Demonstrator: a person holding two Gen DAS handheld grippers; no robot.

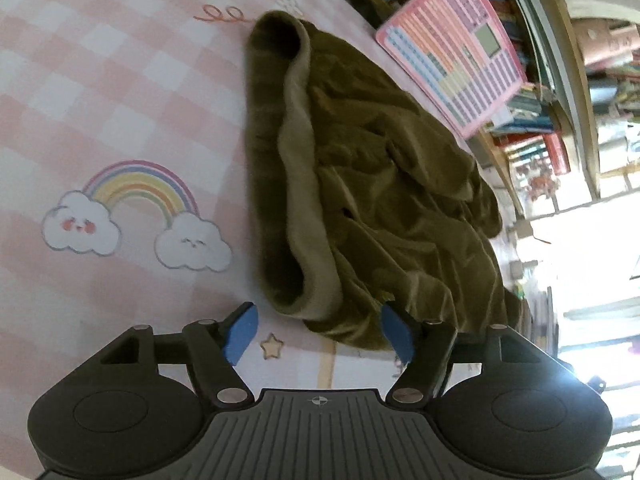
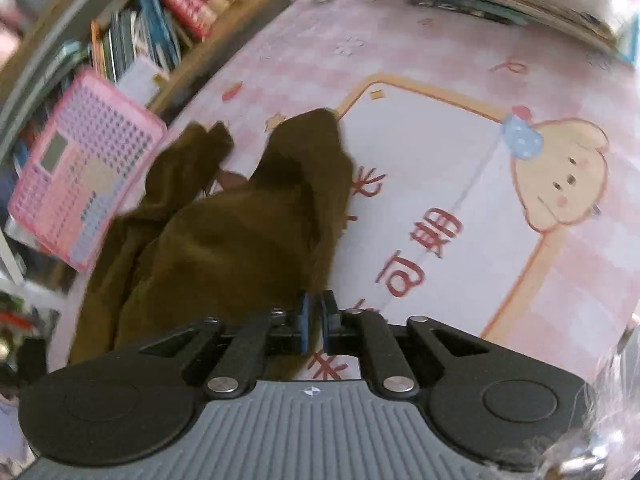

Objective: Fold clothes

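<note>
An olive-brown garment [image 1: 360,184] lies crumpled on a pink checked mat [image 1: 100,100], one edge rolled over to show a lighter lining. My left gripper [image 1: 320,332] is open with blue pads, hovering just over the garment's near edge, holding nothing. In the right wrist view the same garment [image 2: 240,232] is lifted and bunched. My right gripper [image 2: 316,320] is shut on an edge of the garment, with fabric pinched between the blue pads.
A pink toy keyboard board [image 1: 456,44] leans at the mat's edge against cluttered shelves [image 1: 532,128]; it also shows in the right wrist view [image 2: 80,172]. The mat [image 2: 460,184] carries a rainbow, clouds and a cartoon dog print.
</note>
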